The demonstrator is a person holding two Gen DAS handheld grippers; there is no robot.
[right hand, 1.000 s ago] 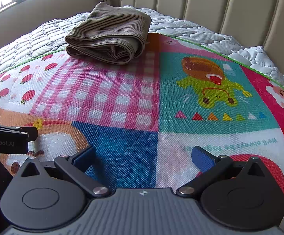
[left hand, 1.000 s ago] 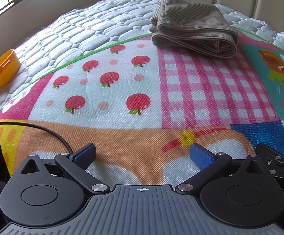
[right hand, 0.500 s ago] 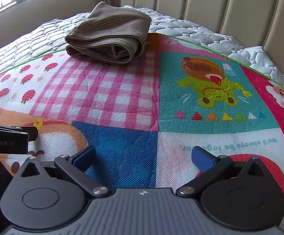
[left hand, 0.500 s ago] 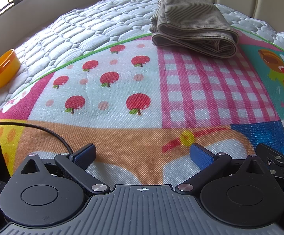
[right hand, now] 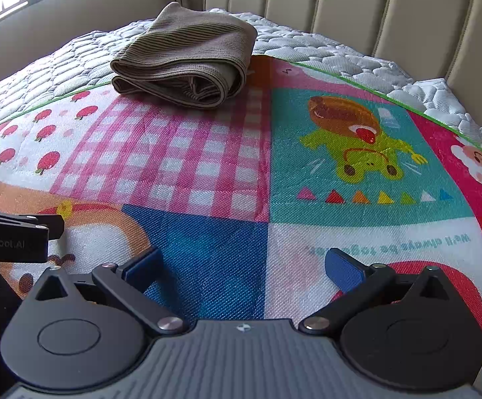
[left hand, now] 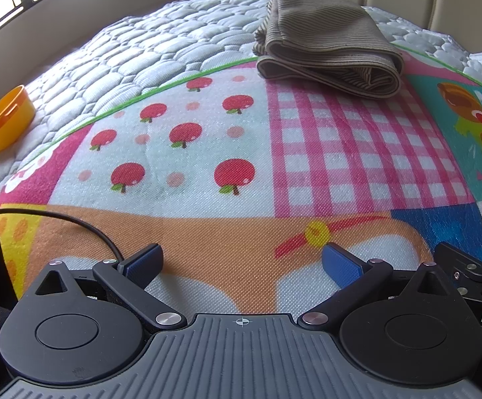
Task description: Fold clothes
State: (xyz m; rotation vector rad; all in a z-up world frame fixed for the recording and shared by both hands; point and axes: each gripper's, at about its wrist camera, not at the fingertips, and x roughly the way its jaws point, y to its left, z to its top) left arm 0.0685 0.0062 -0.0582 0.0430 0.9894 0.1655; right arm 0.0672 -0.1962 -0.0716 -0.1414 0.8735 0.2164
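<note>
A brown ribbed garment (left hand: 327, 43) lies folded in a thick bundle at the far edge of the colourful play mat (left hand: 207, 153); it also shows in the right wrist view (right hand: 187, 56). My left gripper (left hand: 241, 262) is open and empty, low over the mat's near orange patch, well short of the garment. My right gripper (right hand: 244, 266) is open and empty over the blue and white patches of the mat (right hand: 357, 173), beside the left one, whose black body (right hand: 11, 236) shows at the left edge.
The mat lies on a white quilted mattress (left hand: 134, 53). An orange bowl (left hand: 6, 118) sits on the mattress at far left. A padded beige headboard (right hand: 357, 13) stands behind. A black cable (left hand: 58, 219) crosses the mat near my left gripper.
</note>
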